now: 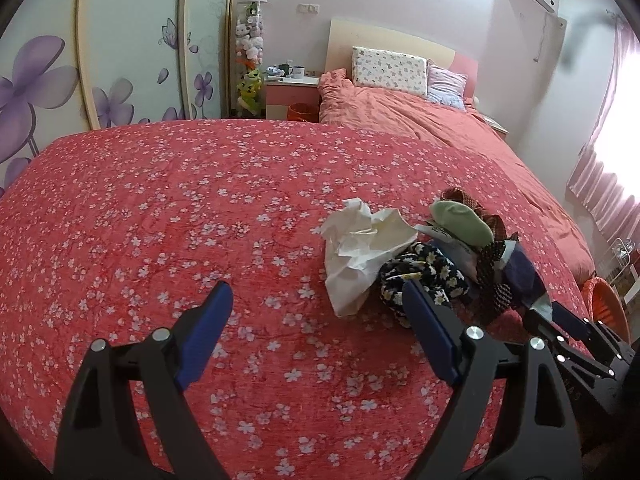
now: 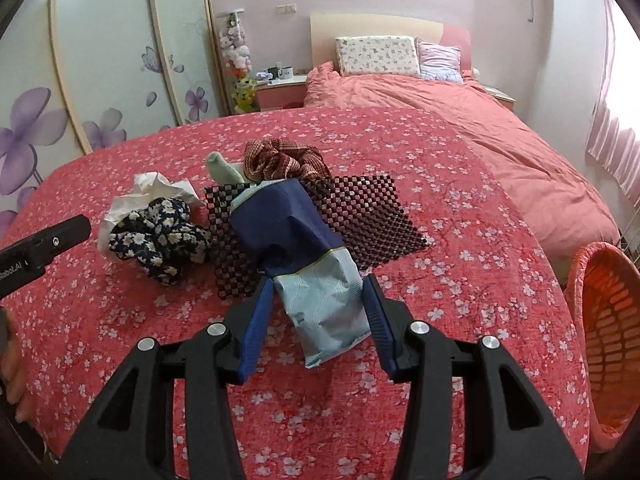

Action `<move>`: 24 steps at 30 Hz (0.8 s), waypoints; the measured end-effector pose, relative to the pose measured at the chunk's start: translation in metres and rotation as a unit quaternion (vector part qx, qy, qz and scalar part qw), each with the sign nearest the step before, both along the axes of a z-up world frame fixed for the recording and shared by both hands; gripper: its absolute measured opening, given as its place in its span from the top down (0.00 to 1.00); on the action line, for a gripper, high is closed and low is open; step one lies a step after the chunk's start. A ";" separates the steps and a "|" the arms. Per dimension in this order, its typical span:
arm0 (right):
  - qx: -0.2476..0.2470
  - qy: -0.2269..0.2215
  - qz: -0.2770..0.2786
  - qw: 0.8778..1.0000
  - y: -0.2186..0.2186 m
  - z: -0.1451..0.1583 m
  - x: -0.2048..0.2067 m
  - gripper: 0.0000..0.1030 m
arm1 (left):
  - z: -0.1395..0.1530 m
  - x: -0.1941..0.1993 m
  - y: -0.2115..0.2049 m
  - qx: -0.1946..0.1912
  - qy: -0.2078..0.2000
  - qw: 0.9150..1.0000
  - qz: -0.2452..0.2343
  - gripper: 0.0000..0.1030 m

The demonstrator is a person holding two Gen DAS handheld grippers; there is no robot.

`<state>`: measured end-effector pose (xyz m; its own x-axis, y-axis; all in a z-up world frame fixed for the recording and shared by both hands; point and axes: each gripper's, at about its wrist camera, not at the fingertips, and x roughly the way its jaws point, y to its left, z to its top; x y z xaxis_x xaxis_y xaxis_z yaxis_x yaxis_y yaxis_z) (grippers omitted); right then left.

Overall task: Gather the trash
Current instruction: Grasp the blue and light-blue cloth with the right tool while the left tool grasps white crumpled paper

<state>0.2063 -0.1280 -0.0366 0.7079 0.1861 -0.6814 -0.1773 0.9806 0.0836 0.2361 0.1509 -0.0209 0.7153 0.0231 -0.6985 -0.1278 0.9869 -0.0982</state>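
Note:
A pile lies on the red floral cloth: crumpled white paper (image 1: 362, 246) (image 2: 154, 194), a dark floral scrunchie (image 1: 420, 280) (image 2: 162, 240), a green sock (image 1: 460, 220) (image 2: 224, 170), a brown scrunchie (image 2: 280, 160), a dark mesh mat (image 2: 360, 216) and a blue and pale wrapper (image 2: 304, 256). My right gripper (image 2: 318, 292) straddles the wrapper's pale end, fingers touching both sides. It also shows in the left wrist view (image 1: 560, 316). My left gripper (image 1: 316, 298) is open and empty, just left of the paper.
An orange basket (image 2: 604, 320) (image 1: 606, 304) stands at the right past the table edge. Behind are a bed (image 2: 460, 120), a nightstand (image 1: 292, 92) with mugs, and a wardrobe (image 1: 120, 60) on the left.

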 end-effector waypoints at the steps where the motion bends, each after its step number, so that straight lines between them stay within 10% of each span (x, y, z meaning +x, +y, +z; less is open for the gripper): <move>1: 0.000 0.001 -0.001 1.000 0.000 -0.001 0.000 0.53 | 0.000 0.000 0.000 0.000 0.000 1.000 0.000 0.18; 24: 0.043 0.010 -0.027 0.999 -0.027 -0.003 0.008 0.72 | -0.001 0.023 0.004 -0.020 0.009 1.000 0.000 0.22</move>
<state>0.2139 -0.1550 -0.0400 0.7053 0.2062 -0.6783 -0.1212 0.9778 0.1712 0.2592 0.1546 -0.0217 0.7023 -0.0054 -0.7119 -0.1303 0.9821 -0.1360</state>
